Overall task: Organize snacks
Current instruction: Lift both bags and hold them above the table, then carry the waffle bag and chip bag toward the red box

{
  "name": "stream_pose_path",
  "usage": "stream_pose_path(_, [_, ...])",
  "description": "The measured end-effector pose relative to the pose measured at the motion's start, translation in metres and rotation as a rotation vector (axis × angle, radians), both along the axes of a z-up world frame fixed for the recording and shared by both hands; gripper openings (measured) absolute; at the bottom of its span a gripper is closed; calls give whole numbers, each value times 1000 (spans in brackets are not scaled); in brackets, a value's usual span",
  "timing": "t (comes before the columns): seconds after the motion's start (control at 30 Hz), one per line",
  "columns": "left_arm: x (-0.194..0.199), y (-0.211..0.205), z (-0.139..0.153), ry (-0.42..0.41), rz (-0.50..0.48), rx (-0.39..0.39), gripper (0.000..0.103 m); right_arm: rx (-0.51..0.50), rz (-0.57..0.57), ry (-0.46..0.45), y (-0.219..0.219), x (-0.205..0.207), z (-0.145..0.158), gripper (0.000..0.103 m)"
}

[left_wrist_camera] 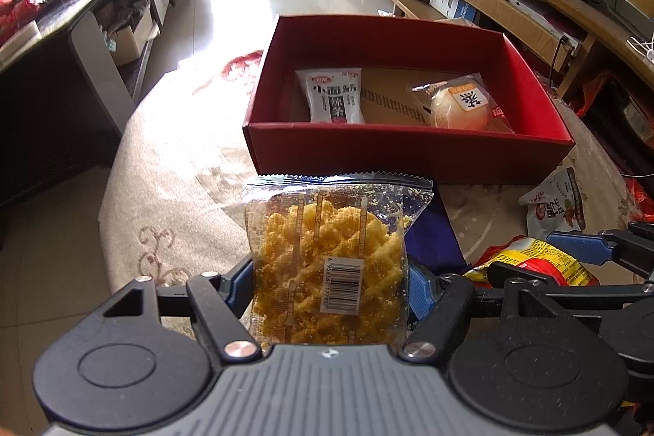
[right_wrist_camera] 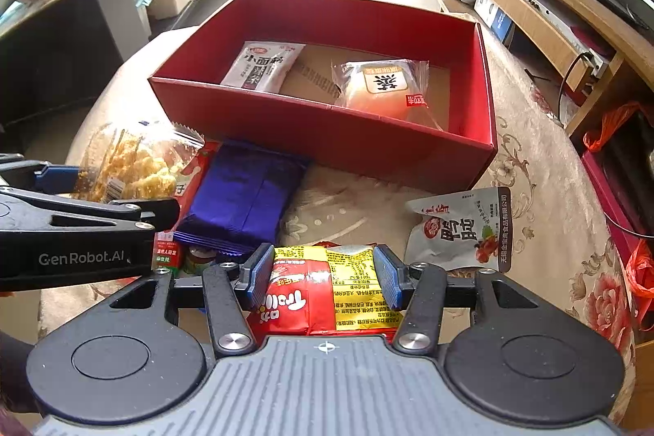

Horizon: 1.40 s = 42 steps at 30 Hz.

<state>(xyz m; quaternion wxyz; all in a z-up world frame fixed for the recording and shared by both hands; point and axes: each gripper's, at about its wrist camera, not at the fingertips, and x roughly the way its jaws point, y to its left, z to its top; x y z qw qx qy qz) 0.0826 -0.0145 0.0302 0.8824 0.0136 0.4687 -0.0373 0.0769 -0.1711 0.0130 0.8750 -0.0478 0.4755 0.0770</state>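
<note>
Two snack packets gripped, red box waiting ahead.

Our left gripper (left_wrist_camera: 329, 282) clamps a clear packet of yellow crispy snack (left_wrist_camera: 327, 256), held upright above the surface (left_wrist_camera: 171, 166) near its front edge. Our right gripper (right_wrist_camera: 323, 274) is closed on a red-and-yellow snack packet (right_wrist_camera: 327, 293). Beyond them the red box (right_wrist_camera: 327, 133) sits toward the far edge, holding a white noodle-snack packet (right_wrist_camera: 263, 66) and a wrapped bun (right_wrist_camera: 382, 88), perhaps a soft cake. A purple packet (right_wrist_camera: 245, 199) and a white pouch (right_wrist_camera: 466, 227) lie on the surface just before the box.
</note>
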Motion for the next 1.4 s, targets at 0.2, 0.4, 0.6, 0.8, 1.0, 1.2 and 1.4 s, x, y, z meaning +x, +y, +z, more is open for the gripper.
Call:
stream_pose_path(0.2, [-2, -5, 5, -15, -20, -7, 68, -1, 25, -11, 6, -3, 1, 60])
stream_pose_path(0.4, [0, -3, 9, -25, -8, -19, 68, 6, 7, -27, 3, -1, 5, 60])
stream_pose_path(0.6, [1, 1, 7, -13, 12, -21, 68, 45, -7, -9, -4, 3, 5, 31])
stream_pose_path(0.8, [6, 2, -2, 20, 16, -28, 68, 4, 2, 54, -11, 5, -7, 51])
stream_pose_path(1.0, [12, 3, -15, 69, 23, -31, 68, -12, 36, 130, -15, 13, -27, 83])
stream_pose_path(1.2, [15, 5, -25, 102, 27, -21, 68, -75, 61, 165, -3, 18, -46, 63])
stream_pose_path(1.4, [15, 6, -24, 109, 27, -44, 68, -81, 29, 122, -6, 9, -36, 59])
